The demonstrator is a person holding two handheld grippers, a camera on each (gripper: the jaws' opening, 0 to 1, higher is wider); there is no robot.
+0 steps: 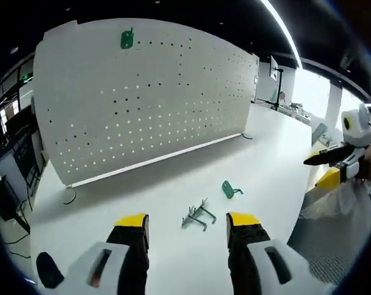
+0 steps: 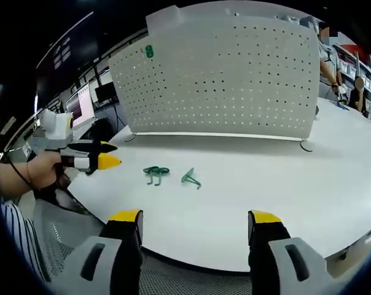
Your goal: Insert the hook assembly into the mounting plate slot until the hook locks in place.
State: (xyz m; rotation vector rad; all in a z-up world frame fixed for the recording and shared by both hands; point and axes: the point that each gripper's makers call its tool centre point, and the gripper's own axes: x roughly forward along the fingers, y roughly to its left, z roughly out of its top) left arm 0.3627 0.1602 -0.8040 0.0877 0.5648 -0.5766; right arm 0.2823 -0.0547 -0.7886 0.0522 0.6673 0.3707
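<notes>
Two hooks (image 2: 156,173) well apart from pegboard (image 2: 222,80)

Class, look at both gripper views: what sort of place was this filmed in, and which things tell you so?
Probably a lab or office-style workroom. A white pegboard stands on a big white table as a test setup, computer screens sit behind it, and long strip lights run overhead.

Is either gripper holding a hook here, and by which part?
Nothing is held. Both hooks lie on the table; the left gripper and right gripper are open.
</notes>
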